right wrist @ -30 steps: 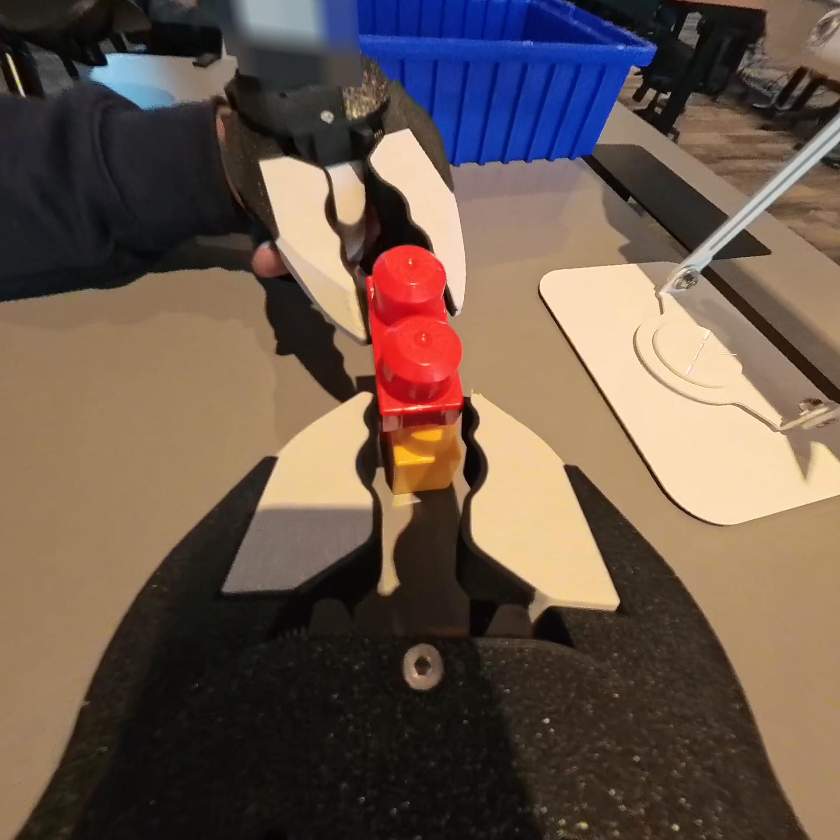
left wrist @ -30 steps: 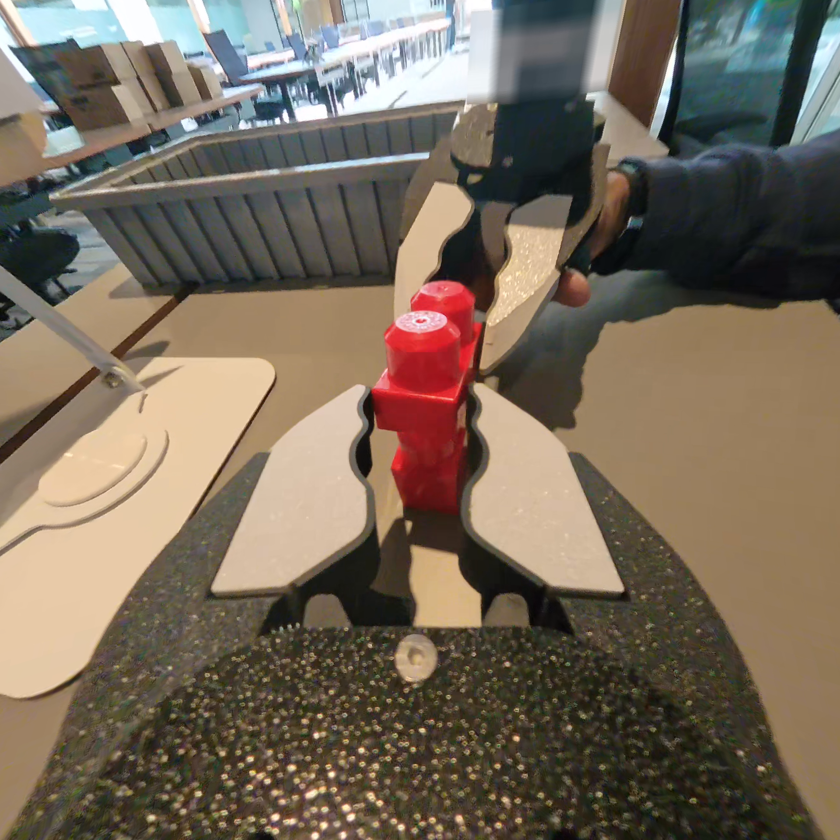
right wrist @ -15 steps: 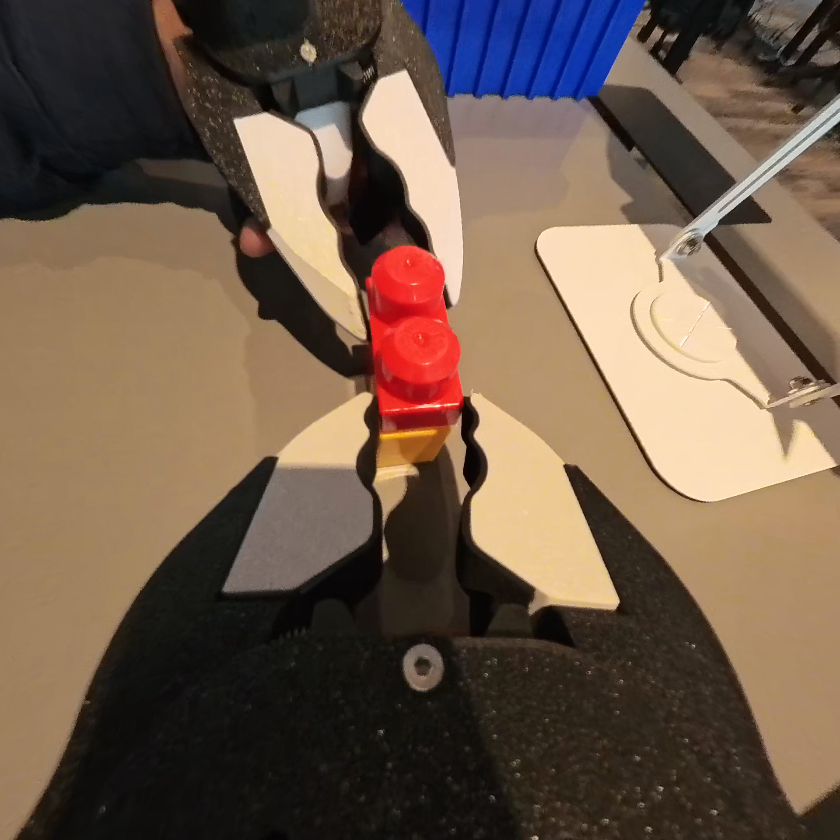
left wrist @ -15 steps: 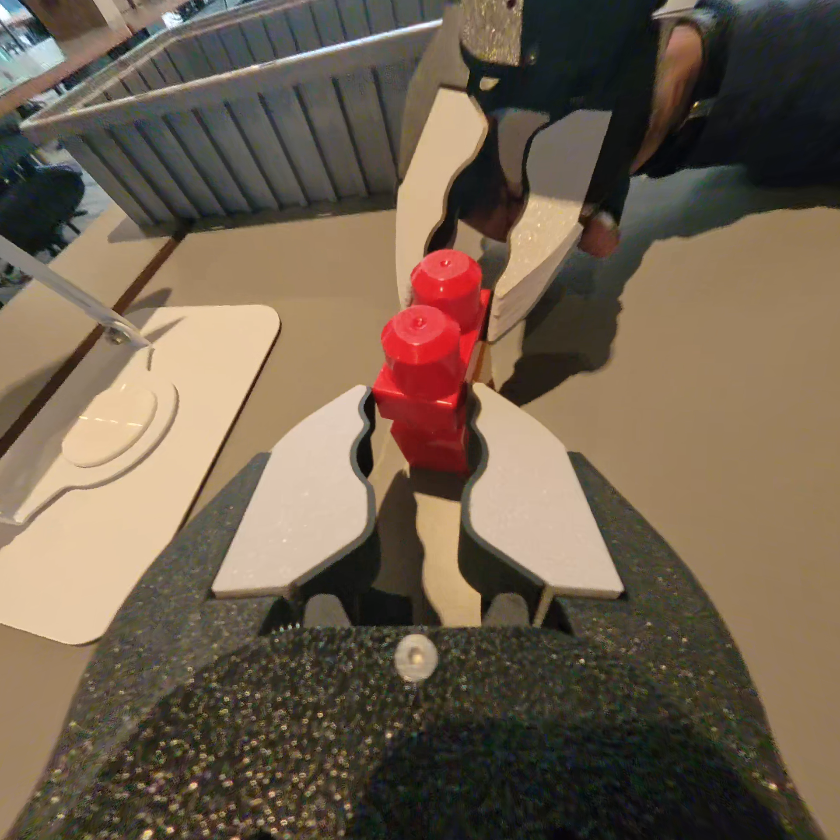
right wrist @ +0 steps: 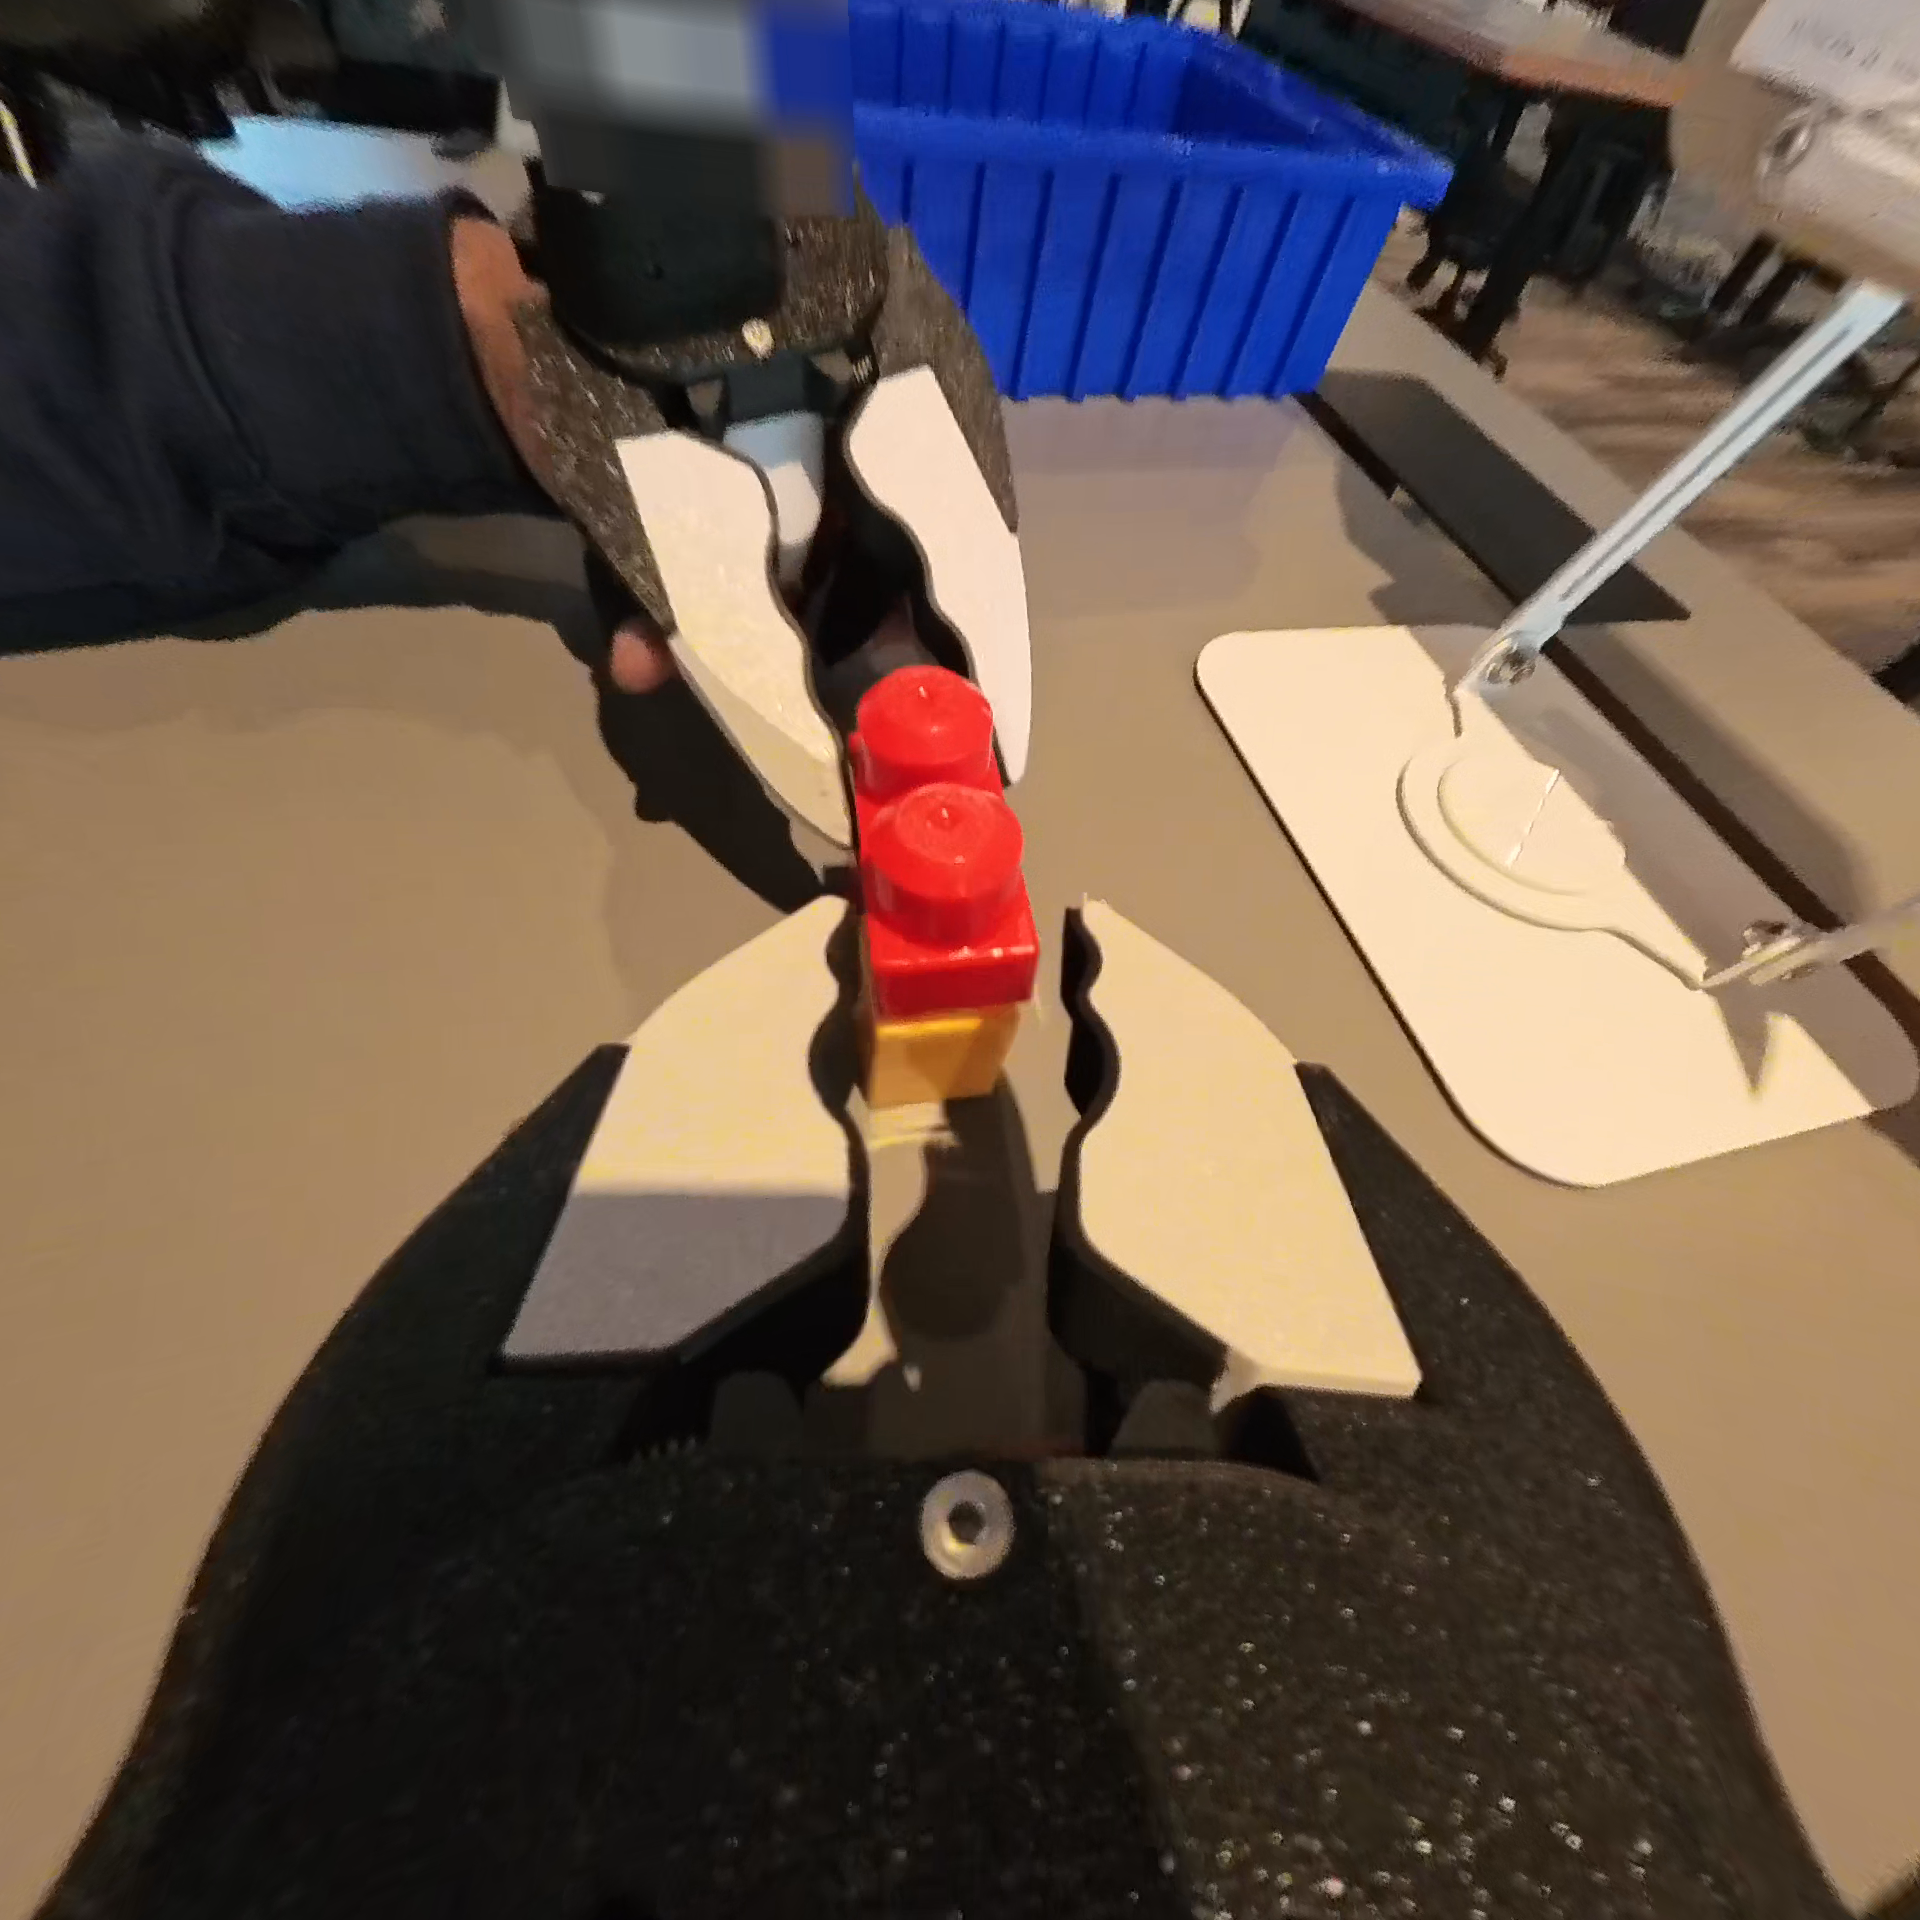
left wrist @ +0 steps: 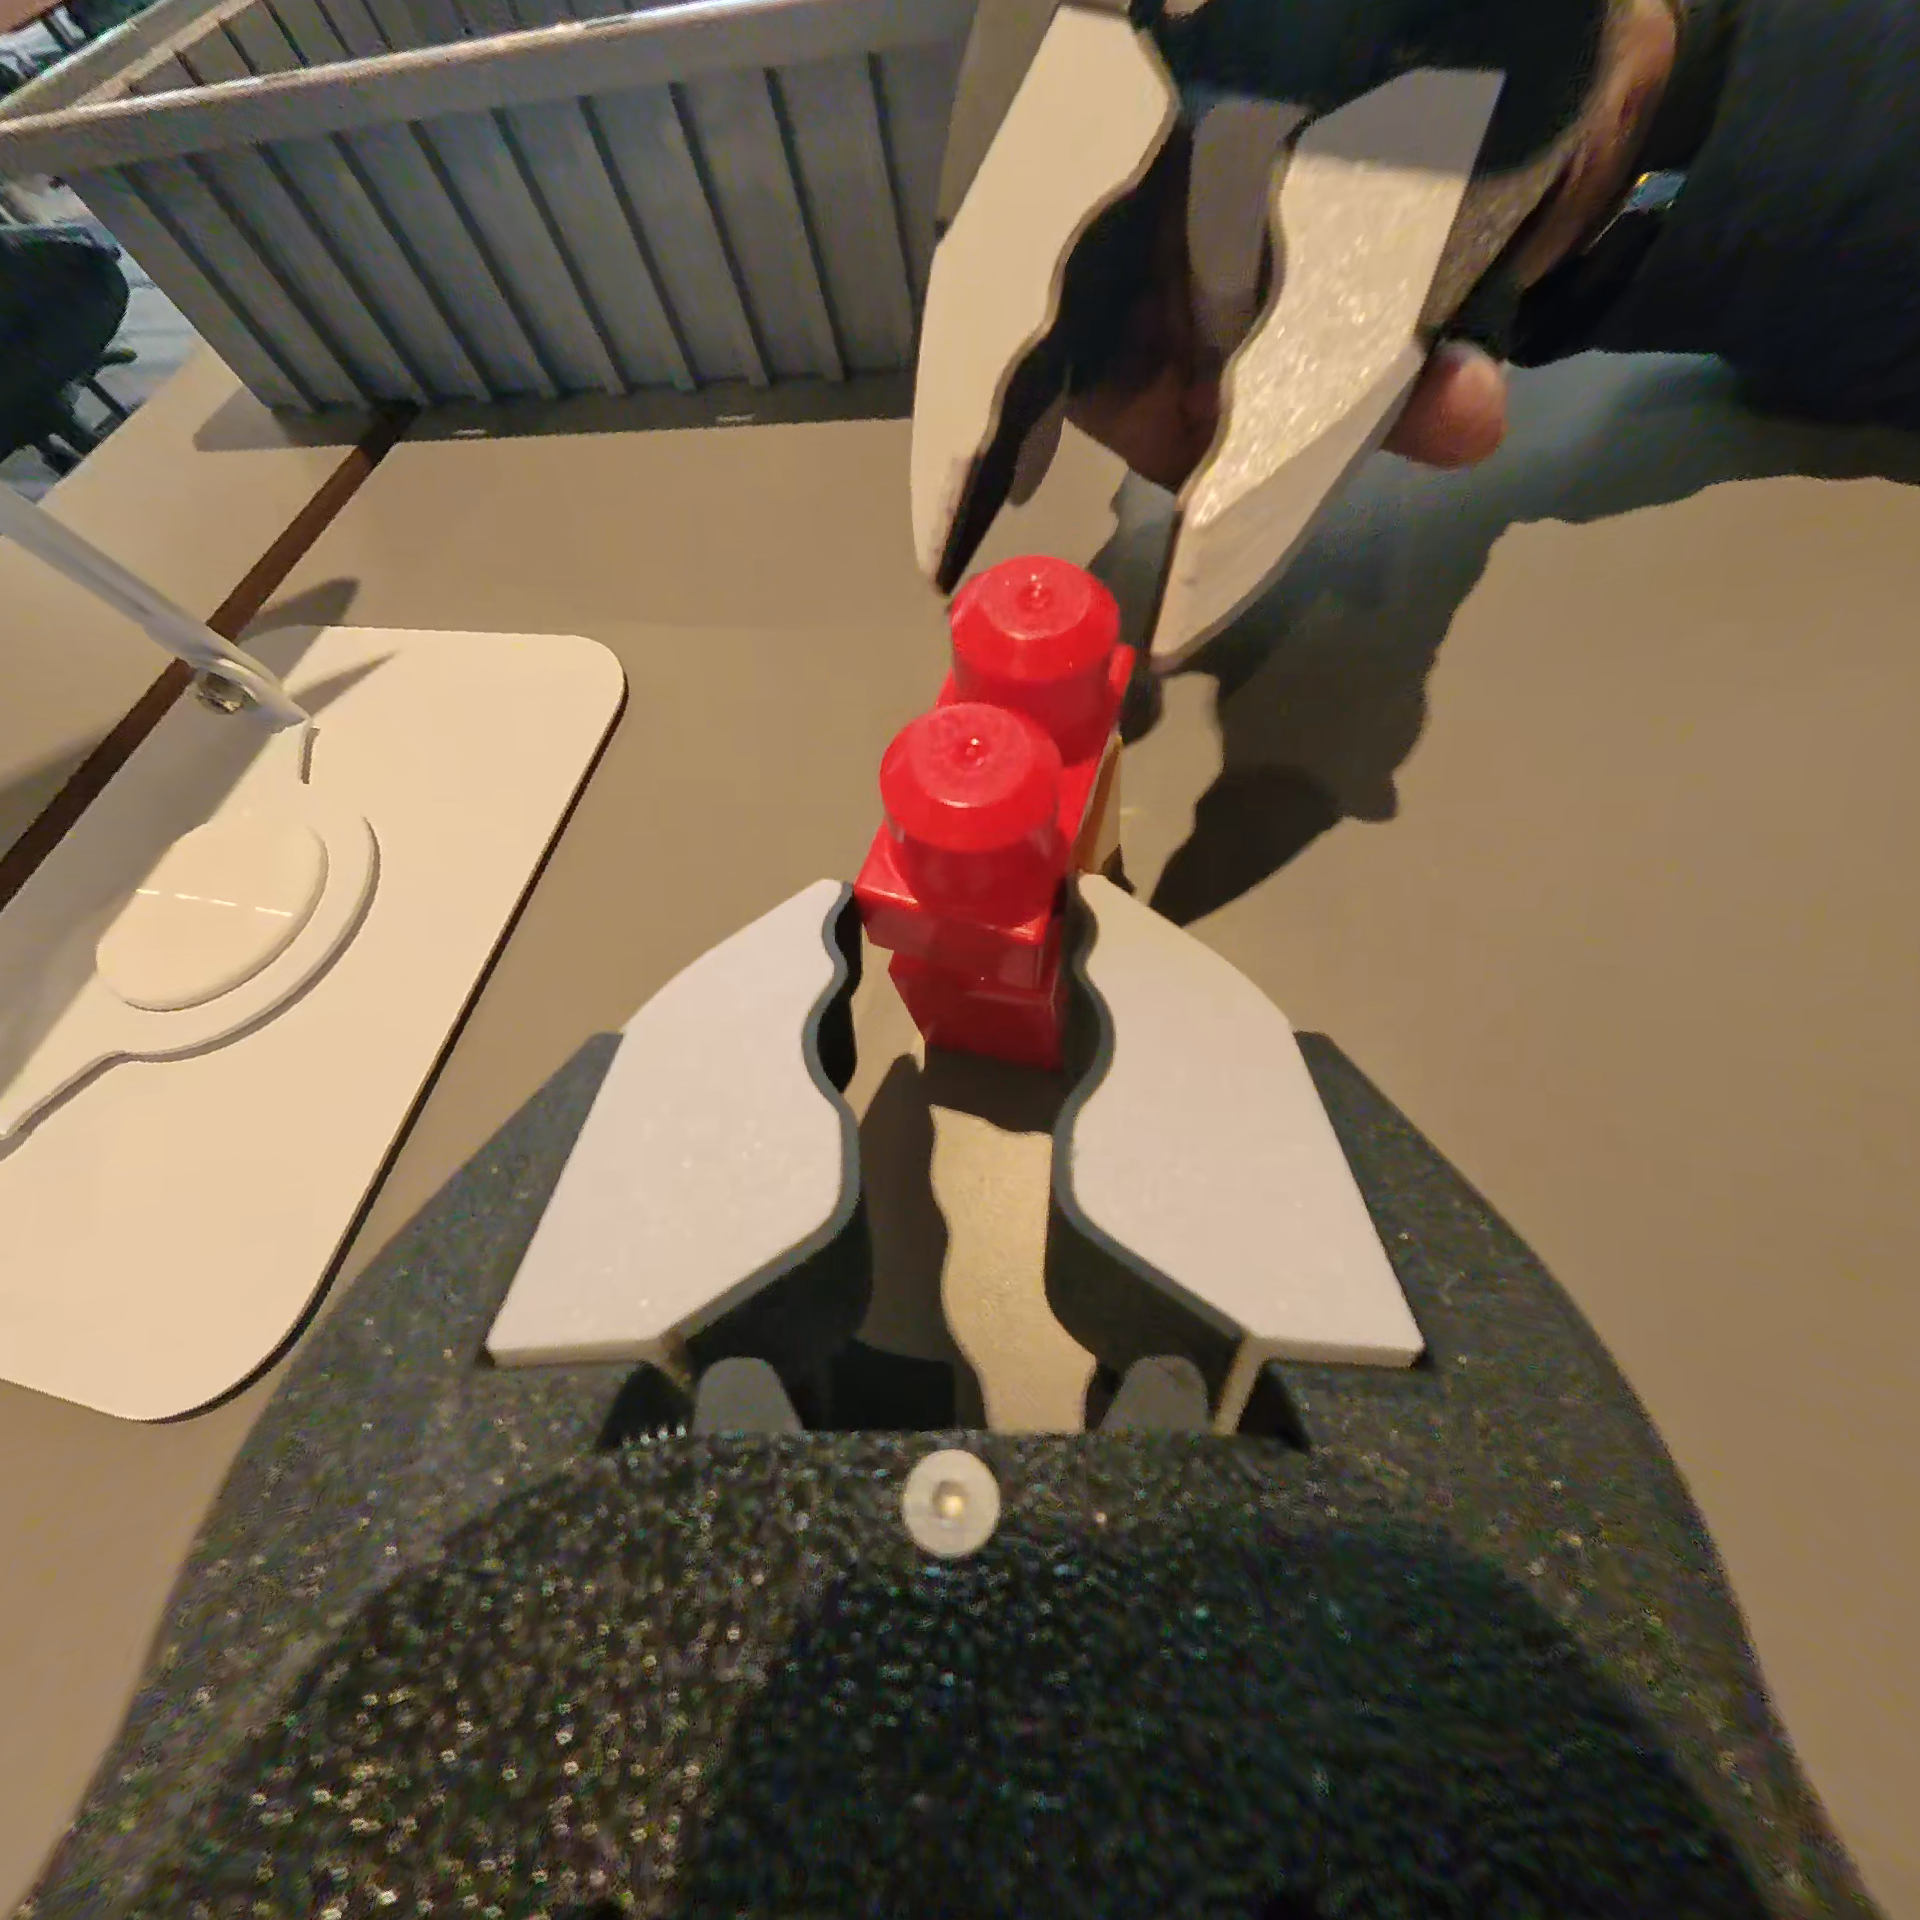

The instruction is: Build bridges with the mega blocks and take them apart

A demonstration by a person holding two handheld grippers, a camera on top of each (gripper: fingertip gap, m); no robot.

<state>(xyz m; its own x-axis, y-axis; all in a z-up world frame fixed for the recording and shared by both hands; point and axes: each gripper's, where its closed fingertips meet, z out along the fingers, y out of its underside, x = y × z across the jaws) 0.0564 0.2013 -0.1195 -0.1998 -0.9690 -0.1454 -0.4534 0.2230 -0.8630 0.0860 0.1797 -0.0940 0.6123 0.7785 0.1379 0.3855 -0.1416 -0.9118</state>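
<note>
A small bridge stands on the tan table (left wrist: 1558,935). A red two-stud block (left wrist: 971,821) sits on a red block (left wrist: 987,1013) at my left end and a yellow block (right wrist: 935,1055) at my right end. My left gripper (left wrist: 961,904) is shut on the red end, its fingertips against both sides. It shows from the front in the right wrist view (right wrist: 920,800). My right gripper (right wrist: 956,925) is open, with its right fingertip (right wrist: 1086,935) clear of the block. In the left wrist view it (left wrist: 1049,623) hangs at stud height over the far end.
A grey slatted bin (left wrist: 520,239) stands beyond the blocks in the left wrist view, a blue bin (right wrist: 1122,239) in the right wrist view. A white stand base with a metal rod (left wrist: 260,935) (right wrist: 1507,883) lies beside the blocks. Hands and dark sleeves (right wrist: 208,395) hold the grippers. About 6 cm separates my left fingertips from my right.
My right gripper has risen and drawn back from the yellow end, so its tips no longer reach down past the block. My left gripper has stayed shut on the red end.
</note>
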